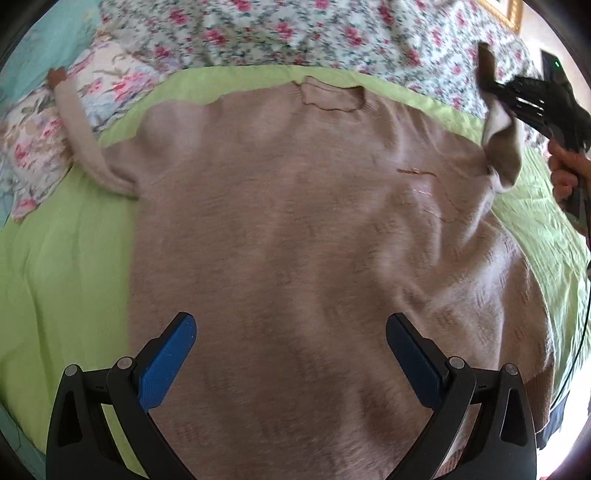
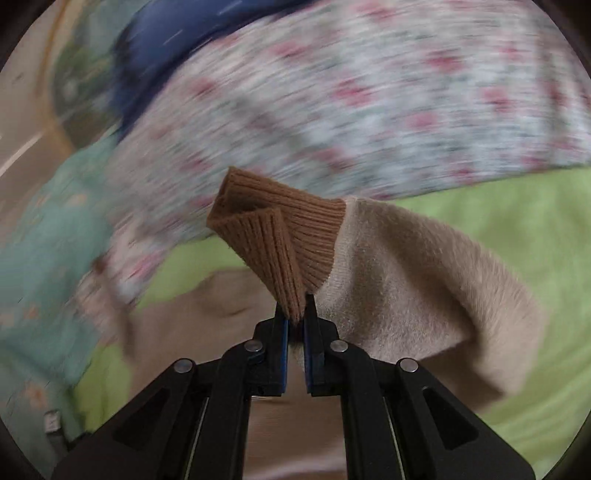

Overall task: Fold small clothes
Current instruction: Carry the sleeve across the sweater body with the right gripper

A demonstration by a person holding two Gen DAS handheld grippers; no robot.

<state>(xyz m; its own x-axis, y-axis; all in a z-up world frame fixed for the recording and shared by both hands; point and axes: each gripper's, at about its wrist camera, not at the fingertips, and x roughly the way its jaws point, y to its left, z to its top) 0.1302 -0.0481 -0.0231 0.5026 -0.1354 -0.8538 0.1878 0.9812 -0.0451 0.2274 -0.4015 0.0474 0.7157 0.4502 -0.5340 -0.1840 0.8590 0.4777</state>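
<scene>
A beige fuzzy sweater (image 1: 295, 229) lies flat on a green sheet (image 1: 66, 266), neck at the far side. Its left sleeve (image 1: 79, 125) stretches out to the far left onto a floral pillow. My left gripper (image 1: 291, 332) is open and empty, hovering over the sweater's lower body. My right gripper (image 2: 295, 314) is shut on the brown ribbed cuff (image 2: 273, 236) of the right sleeve (image 2: 424, 295) and holds it lifted above the bed. It also shows in the left wrist view (image 1: 495, 88) at the far right, with the sleeve (image 1: 504, 147) hanging from it.
A floral quilt (image 1: 295, 33) is bunched along the far side of the bed. A floral pillow (image 1: 40, 147) and teal bedding (image 1: 40, 40) lie at the far left. The right wrist view is blurred by motion, with a dark blue object (image 2: 166, 48) beyond the quilt.
</scene>
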